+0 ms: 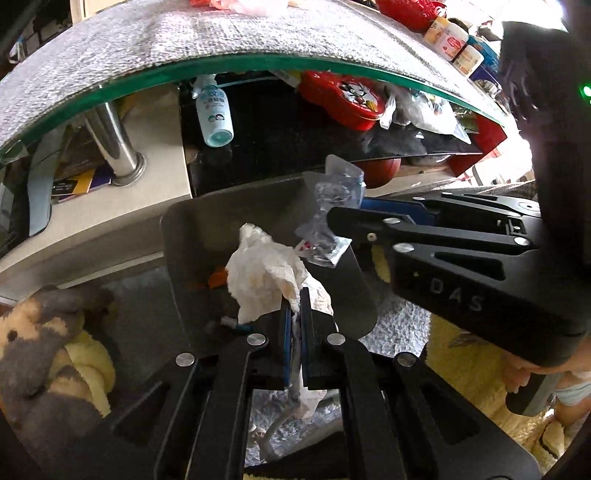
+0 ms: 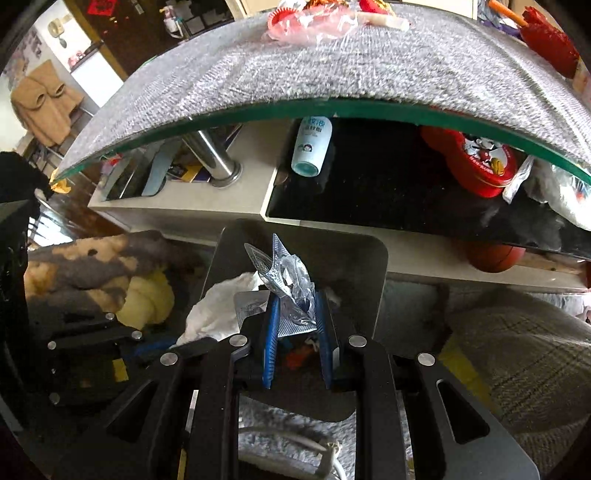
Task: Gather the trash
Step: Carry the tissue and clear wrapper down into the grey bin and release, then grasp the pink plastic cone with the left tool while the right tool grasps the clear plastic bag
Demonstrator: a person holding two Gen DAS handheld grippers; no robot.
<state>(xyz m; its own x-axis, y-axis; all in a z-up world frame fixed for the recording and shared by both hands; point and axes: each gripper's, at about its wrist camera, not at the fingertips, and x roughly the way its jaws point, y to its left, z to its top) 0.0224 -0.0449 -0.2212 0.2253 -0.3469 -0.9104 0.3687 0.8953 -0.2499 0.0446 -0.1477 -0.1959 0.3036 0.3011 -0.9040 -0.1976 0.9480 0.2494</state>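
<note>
My left gripper (image 1: 295, 295) is shut on a crumpled white tissue (image 1: 262, 273) that hangs over the open mouth of a dark grey trash bin (image 1: 184, 240). My right gripper (image 2: 295, 306) is shut on a crinkled clear plastic and foil blister pack (image 2: 286, 277), held above the same bin (image 2: 373, 266). In the left wrist view the right gripper (image 1: 336, 221) comes in from the right, and its clear plastic pack (image 1: 332, 206) sits over the bin's far right corner. The tissue (image 2: 218, 310) also shows at the left in the right wrist view. Orange scraps (image 1: 218, 278) lie inside the bin.
A glass table edge (image 1: 258, 61) under a grey mat (image 1: 221, 33) arches above the bin. The shelf below it holds a white spray bottle (image 1: 214, 114) and a red tin (image 1: 343, 99). A plush toy (image 1: 48, 350) lies left of the bin, on fluffy rug (image 1: 399, 321).
</note>
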